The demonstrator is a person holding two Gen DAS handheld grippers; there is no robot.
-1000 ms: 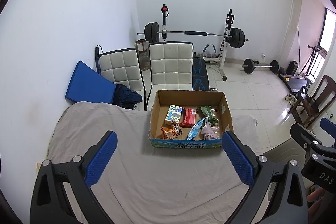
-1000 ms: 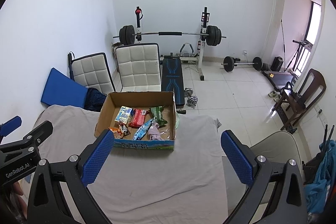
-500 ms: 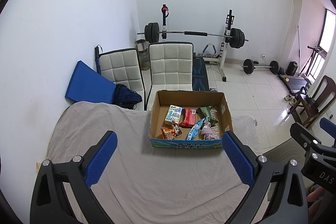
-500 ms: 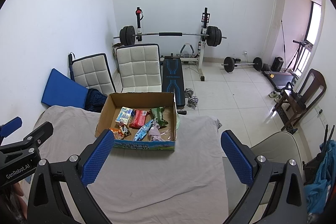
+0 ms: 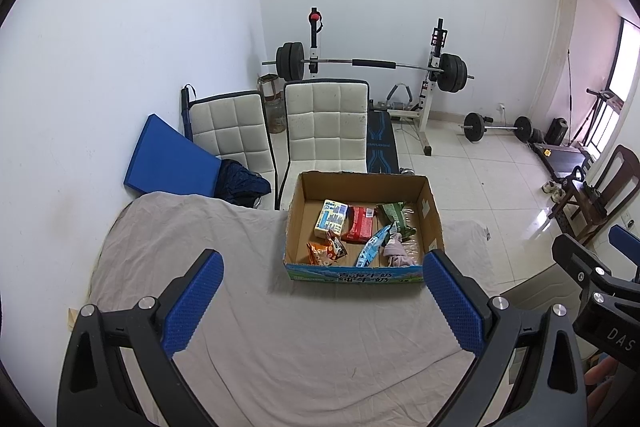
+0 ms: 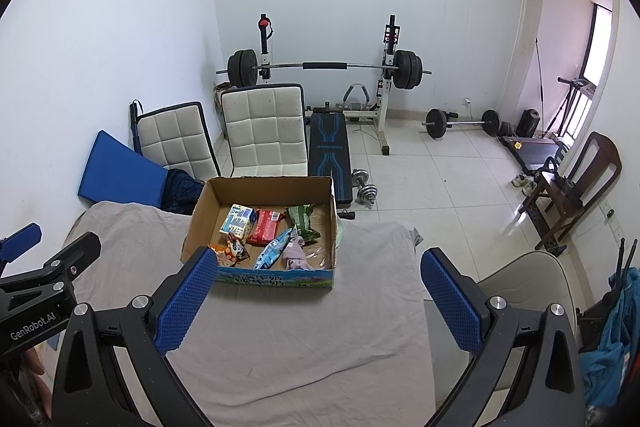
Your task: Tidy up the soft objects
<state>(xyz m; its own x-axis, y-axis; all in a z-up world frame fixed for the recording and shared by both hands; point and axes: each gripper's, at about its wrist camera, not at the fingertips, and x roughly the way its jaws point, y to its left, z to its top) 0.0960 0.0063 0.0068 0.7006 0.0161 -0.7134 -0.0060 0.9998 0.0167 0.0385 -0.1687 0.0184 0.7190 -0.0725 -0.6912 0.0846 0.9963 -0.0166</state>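
Nothing has moved since the earlier frames: box, contents and both grippers sit where they did. The open brown cardboard box point(image 5: 362, 227) rests on the grey cloth-covered table point(image 5: 200, 259). Inside it, left to right: orange snack packet point(image 5: 325, 251) at the near left corner, pale yellow-blue carton point(image 5: 330, 219) behind it, red packet point(image 5: 360, 223) mid-box, blue pouch point(image 5: 374, 243), pink soft cloth bundle point(image 5: 394, 251) near the front wall, green packet point(image 5: 394, 214) behind. The left gripper point(image 5: 320, 301) hangs empty, jaws wide apart; box dead ahead. The right gripper point(image 6: 316, 301) is likewise spread and empty; box ahead and left of it. The left looks nearer the bundle; its long axis runs front-to-back. The box's front wall hides the bundle's lower edge.
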